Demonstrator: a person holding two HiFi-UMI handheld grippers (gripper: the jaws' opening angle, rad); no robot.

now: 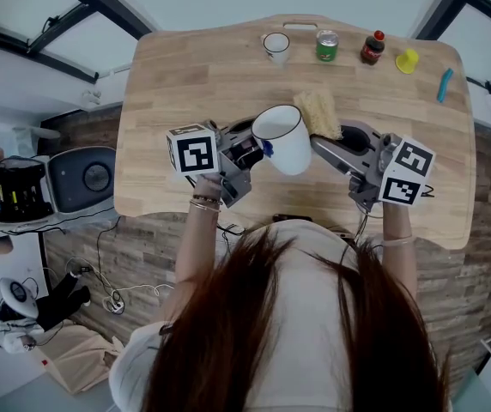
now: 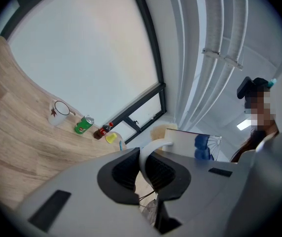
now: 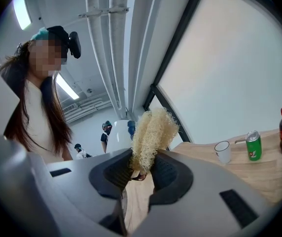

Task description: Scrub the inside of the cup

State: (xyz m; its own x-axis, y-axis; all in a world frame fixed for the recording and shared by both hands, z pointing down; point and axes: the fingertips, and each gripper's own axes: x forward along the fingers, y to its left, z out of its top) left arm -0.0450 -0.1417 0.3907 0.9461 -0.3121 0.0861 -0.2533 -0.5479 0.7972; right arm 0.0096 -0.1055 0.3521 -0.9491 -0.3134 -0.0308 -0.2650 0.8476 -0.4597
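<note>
I hold a white cup point(image 1: 283, 137) with a blue print above the wooden table point(image 1: 185, 75), its mouth tilted up and back. My left gripper point(image 1: 247, 154) is shut on the cup's handle point(image 2: 150, 151); the cup's body point(image 2: 193, 143) shows beyond the jaws. My right gripper point(image 1: 336, 141) is shut on a pale yellow loofah scrubber point(image 1: 318, 112), which sits just right of the cup's rim, outside the cup. In the right gripper view the scrubber point(image 3: 152, 135) sticks up between the pads, with the cup point(image 3: 117, 135) behind it.
Along the table's far edge stand a second white mug point(image 1: 276, 46), a green can point(image 1: 326, 45), a small cola bottle point(image 1: 372, 48), a yellow object point(image 1: 407, 60) and a blue item point(image 1: 444, 84). A grey machine point(image 1: 52, 185) sits on the floor at left.
</note>
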